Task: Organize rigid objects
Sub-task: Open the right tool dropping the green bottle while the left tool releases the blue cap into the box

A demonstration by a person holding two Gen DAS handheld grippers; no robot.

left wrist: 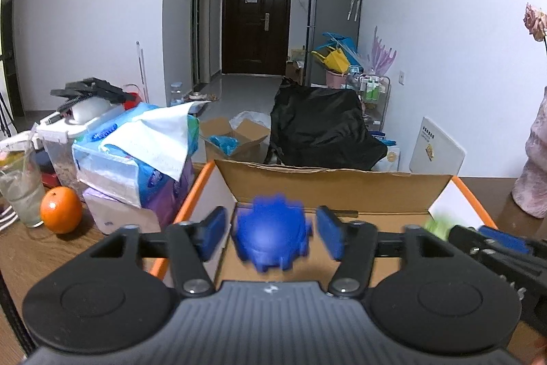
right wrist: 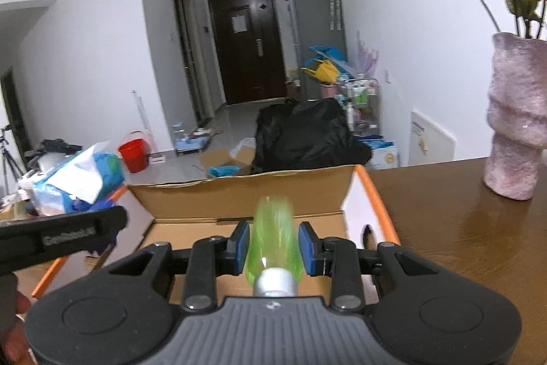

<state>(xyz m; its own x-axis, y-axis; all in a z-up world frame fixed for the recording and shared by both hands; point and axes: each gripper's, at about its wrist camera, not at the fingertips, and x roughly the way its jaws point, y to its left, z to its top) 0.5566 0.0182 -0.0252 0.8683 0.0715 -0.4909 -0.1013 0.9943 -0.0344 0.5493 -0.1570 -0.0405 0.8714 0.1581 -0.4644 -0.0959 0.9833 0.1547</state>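
Note:
My left gripper [left wrist: 271, 233] is open over the open cardboard box [left wrist: 335, 190]. A blue gear-shaped toy [left wrist: 271, 236], blurred, is between its pads without touching them. My right gripper [right wrist: 273, 248] has a green translucent bottle [right wrist: 273, 238] with a silver cap between its pads, over the same box [right wrist: 246, 194]; small gaps show on both sides. The right gripper also shows at the right edge of the left wrist view [left wrist: 492, 245], the green bottle [left wrist: 439, 224] beside it.
The box has orange-edged side flaps [left wrist: 191, 190]. Left on the wooden table [right wrist: 454, 228] are an orange [left wrist: 61, 209], a glass [left wrist: 20, 194] and tissue packs [left wrist: 136, 156]. A pink vase with dried roses [right wrist: 516, 125] stands at right.

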